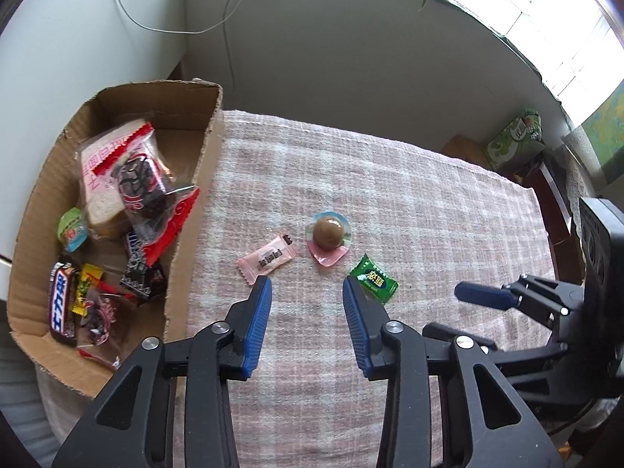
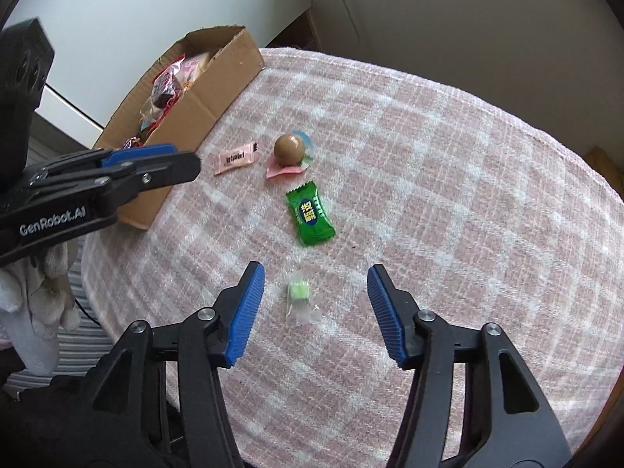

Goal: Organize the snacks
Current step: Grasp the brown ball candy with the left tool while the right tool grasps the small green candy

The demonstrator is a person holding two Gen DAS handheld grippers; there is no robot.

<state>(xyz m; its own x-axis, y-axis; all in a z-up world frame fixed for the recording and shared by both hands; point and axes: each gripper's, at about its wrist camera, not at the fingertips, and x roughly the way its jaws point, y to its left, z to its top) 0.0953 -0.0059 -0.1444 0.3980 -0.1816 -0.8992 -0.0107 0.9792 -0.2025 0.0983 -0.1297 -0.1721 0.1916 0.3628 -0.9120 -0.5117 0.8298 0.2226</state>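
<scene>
Looking first through the left wrist camera, we see the left gripper (image 1: 306, 282) with its blue pads apart and nothing between them, above the pink checked cloth (image 1: 409, 202). Just beyond the tips lie a pink candy packet (image 1: 266, 259), a brown ball sweet (image 1: 329, 232) in a clear wrapper with a pink base, and a green candy packet (image 1: 373, 279) partly covered by the right-hand pad. The cardboard box (image 1: 195, 179) beside them holds a wrapped sandwich slice (image 1: 113, 175), a chocolate bar (image 1: 61, 300) and more wrappers heaped so that we cannot tell them apart; its near corner is cut off by the gripper frame. From the right wrist camera, the right gripper (image 2: 314, 277) also stands parted, with a small pale green sweet (image 2: 298, 294) in a clear wrapper lying on the cloth between the pads, untouched and blurred. The green packet, the ball sweet and the pink packet lie beyond it in a loose row. The left gripper's tip covers the box's near corner, and a gloved hand (image 2: 39, 292) shows at the left edge.
</scene>
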